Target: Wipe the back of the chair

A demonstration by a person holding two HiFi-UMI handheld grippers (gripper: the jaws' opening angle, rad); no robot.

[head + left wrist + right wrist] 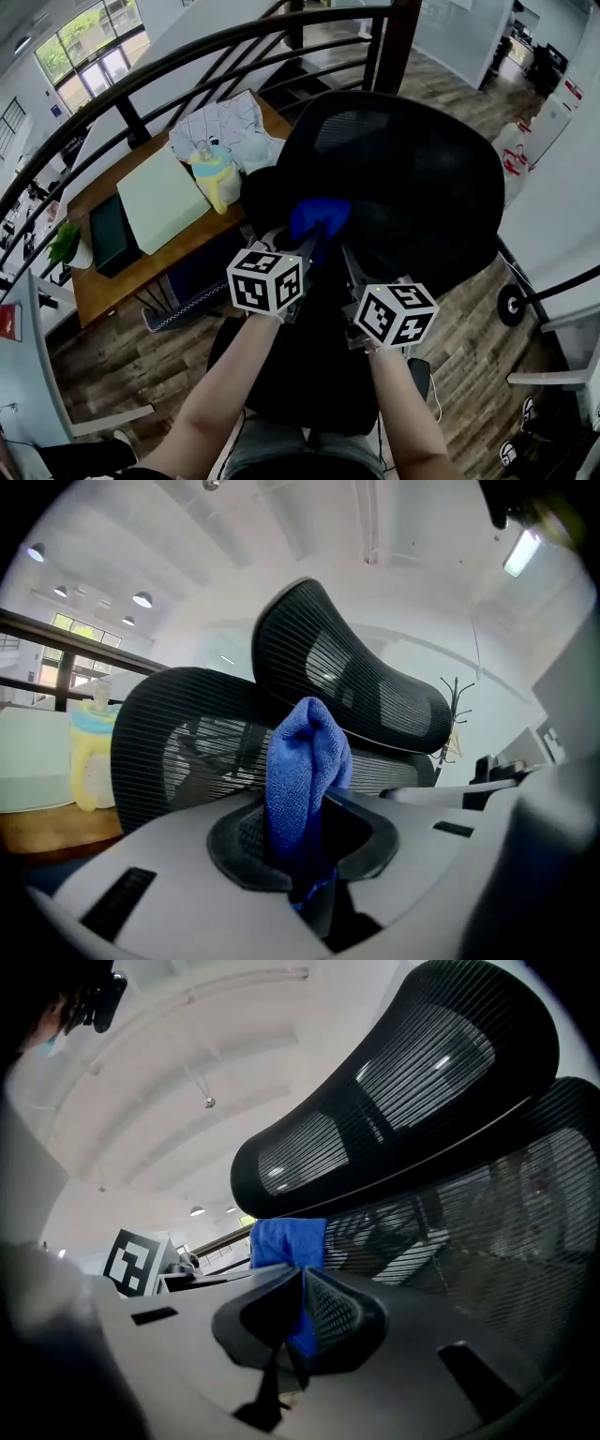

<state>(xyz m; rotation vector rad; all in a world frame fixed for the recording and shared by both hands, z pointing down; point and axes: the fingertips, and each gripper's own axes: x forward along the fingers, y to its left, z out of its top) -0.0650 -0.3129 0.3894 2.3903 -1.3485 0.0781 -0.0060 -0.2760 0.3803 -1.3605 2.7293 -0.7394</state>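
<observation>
I look down on a grey-brown wood-plank floor [469,319], with a wooden desk [101,292] set close against a curved dark railing [187,56]. Past the railing lie dark stair treads [309,80]. Big windows [89,42] at the upper left show green outside. The walls [548,225] are white, and in the left gripper view round ceiling lights [142,599] glow overhead.

No words, brands or numbers are legible; the left marker cube [267,278] and right marker cube [396,314] show only black-and-white square patterns.
</observation>
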